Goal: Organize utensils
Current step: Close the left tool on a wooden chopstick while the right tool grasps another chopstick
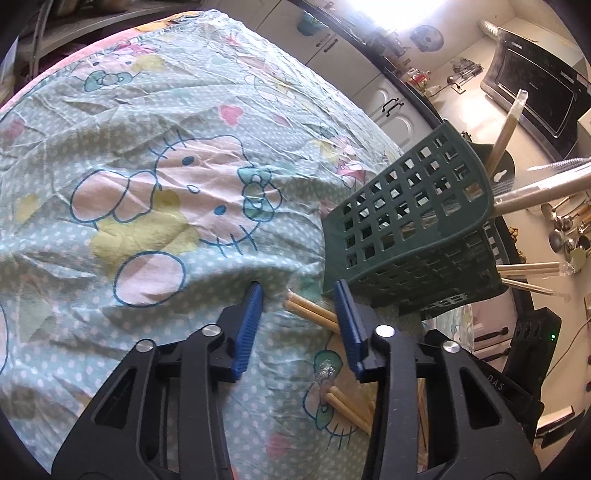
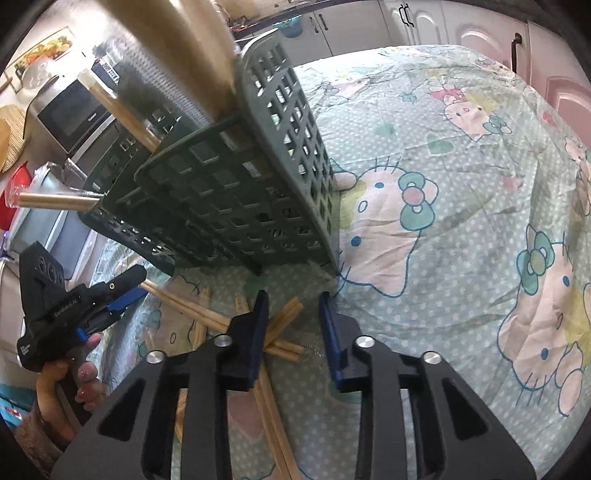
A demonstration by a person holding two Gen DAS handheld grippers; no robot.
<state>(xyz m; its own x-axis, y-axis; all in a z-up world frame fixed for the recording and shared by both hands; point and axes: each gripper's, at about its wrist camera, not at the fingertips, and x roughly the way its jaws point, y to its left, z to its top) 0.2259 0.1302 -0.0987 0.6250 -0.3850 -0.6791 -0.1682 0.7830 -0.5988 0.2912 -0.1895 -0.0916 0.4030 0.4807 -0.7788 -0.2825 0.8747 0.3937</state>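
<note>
A dark green lattice utensil holder [image 1: 410,225] stands on the Hello Kitty tablecloth [image 1: 147,184], with wrapped chopsticks [image 1: 506,136] sticking out of its top. It also shows in the right wrist view [image 2: 240,184]. Several wrapped wooden chopstick pairs [image 2: 280,325] lie loose on the cloth in front of it, and show in the left view [image 1: 314,312]. My left gripper [image 1: 299,291] is open and empty, low over the cloth just left of the holder's base. My right gripper [image 2: 293,299] is open and empty above the loose chopsticks. The left gripper [image 2: 122,299] is seen at left in the right view.
A kitchen counter with a microwave [image 1: 535,85] and hanging ladles [image 1: 565,229] lies behind the holder. White cabinets [image 2: 369,22] stand beyond the table. The cloth [image 2: 461,184] stretches to the right of the holder.
</note>
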